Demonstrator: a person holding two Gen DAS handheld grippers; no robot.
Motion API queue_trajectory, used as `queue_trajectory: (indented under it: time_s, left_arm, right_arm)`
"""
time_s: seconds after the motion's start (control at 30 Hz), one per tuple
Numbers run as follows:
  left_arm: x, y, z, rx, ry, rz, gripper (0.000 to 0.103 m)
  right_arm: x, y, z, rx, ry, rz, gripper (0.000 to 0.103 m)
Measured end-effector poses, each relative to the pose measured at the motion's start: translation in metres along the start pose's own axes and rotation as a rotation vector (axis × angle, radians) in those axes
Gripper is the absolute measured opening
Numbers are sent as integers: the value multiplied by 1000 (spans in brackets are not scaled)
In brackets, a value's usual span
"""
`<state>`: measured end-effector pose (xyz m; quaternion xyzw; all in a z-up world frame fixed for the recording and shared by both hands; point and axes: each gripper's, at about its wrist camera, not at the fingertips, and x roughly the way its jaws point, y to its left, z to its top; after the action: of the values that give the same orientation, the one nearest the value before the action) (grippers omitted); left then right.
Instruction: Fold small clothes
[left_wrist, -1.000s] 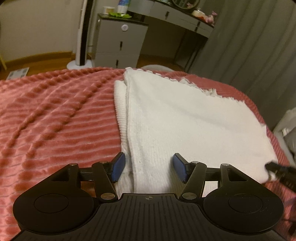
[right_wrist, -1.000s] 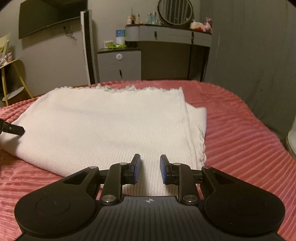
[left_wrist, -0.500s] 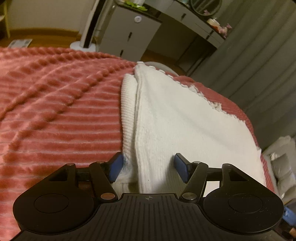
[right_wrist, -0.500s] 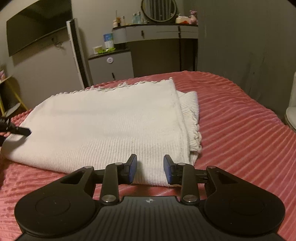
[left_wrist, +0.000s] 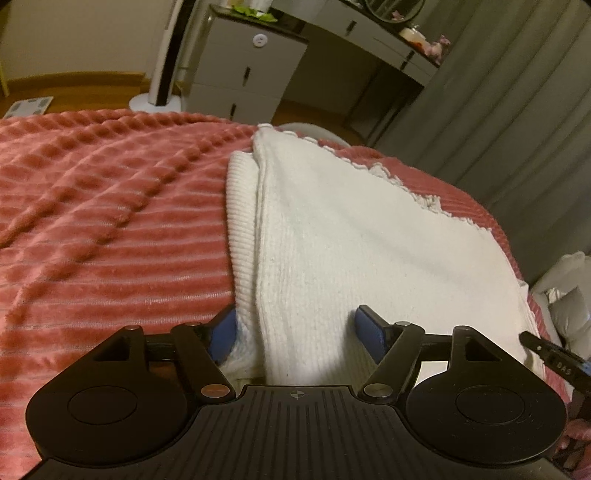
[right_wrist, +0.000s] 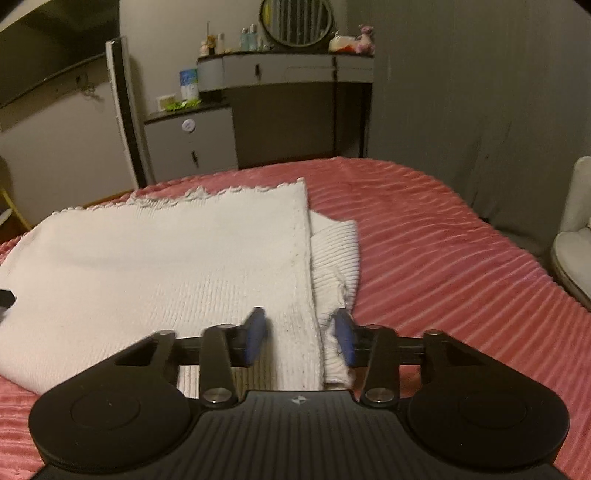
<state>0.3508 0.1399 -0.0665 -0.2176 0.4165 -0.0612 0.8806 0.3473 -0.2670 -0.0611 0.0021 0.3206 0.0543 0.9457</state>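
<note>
Knit (left_wrist: 351, 266) lying flat on bedspread (left_wrist: 110, 229), long axis running L–R betw grippers. L gripper (left_wrist: 295, 334) straddling near-left corner, jaws apart, not clamping. R gripper (right_wrist: 301, 334) straddling near-right corner, also released. Both equally near; judging fold going away from near edge.

A bed with a ribbed pink plush cover (right_wrist: 424, 236) filled the dim, warm-lit room. Beyond it stood a grey two-drawer cabinet (right_wrist: 192, 142), a grey dressing table (right_wrist: 295, 70) with a round mirror (right_wrist: 296, 22), a slim white tower fan (left_wrist: 168, 55), grey curtains (left_wrist: 509, 110) and a wooden floor (left_wrist: 74, 90).
</note>
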Motion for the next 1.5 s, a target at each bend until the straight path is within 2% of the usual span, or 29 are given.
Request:
queue_trajectory:
  time_s: [0.03, 0.13, 0.23, 0.33, 0.5, 0.57, 0.7, 0.73, 0.87, 0.93, 1.03, 1.1, 1.17, 1.23, 1.3, 1.33, 1.4, 1.43, 1.5]
  left_arm:
    - [0, 0, 1, -2, -3, 1, 75]
    - [-2, -1, 2, -1, -21, 4, 74]
    - [-4, -3, 3, 5, -36, 5, 73]
    - [-4, -3, 2, 30, -30, 37, 72]
    - [-2, 5, 3, 17, -8, 12, 72]
    - [-1, 6, 2, 8, -6, 4, 68]
    - [3, 6, 5, -10, -2, -16, 58]
    - [3, 7, 6, -13, -5, -23, 51]
    - [4, 14, 11, -71, 1, -64, 31]
    - [-1, 12, 11, -70, -8, -75, 28]
    - [-9, 13, 12, -83, -29, -111, 29]
    - [-8, 12, 12, -59, -24, -91, 33]
    - [-3, 10, 10, -22, 6, -48, 47]
    - [2, 9, 8, -7, 17, -43, 52]
    - [5, 7, 9, -11, 20, -41, 53]
    - [7, 8, 10, -26, 20, -44, 53]
    - [8, 10, 12, -54, 18, -49, 43]
    - [9, 11, 13, -65, 19, -53, 34]
    - [7, 11, 15, -89, 24, -64, 29]
  right_arm:
    - [2, 1, 1, -17, 5, 16, 12]
    - [0, 10, 1, -93, -6, -1, 9]
    - [-11, 11, -4, -110, -53, -59, 8]
    - [-2, 6, -14, -91, -17, -100, 8]
    - [1, 12, -11, -100, 8, -126, 9]
    - [-2, 12, -5, -71, 21, -126, 15]
    - [-32, 15, -5, 29, -46, -72, 23]
    - [-41, 19, -9, 32, -63, -55, 27]
    - [-55, 50, -22, -22, -102, 17, 28]
    - [-55, 66, -24, -60, -101, 58, 28]
    - [-51, 85, -23, -87, -81, 102, 28]
    - [-49, 92, -22, -83, -70, 126, 28]
    - [-47, 95, -23, -85, -62, 136, 27]
    - [-45, 98, -26, -85, -53, 144, 27]
    - [-43, 101, -28, -83, -44, 154, 23]
    - [-43, 103, -29, -82, -45, 163, 23]
    - [-42, 110, -30, -82, -48, 181, 23]
    - [-40, 113, -30, -85, -47, 189, 23]
    - [-33, 122, -33, -106, -18, 197, 23]
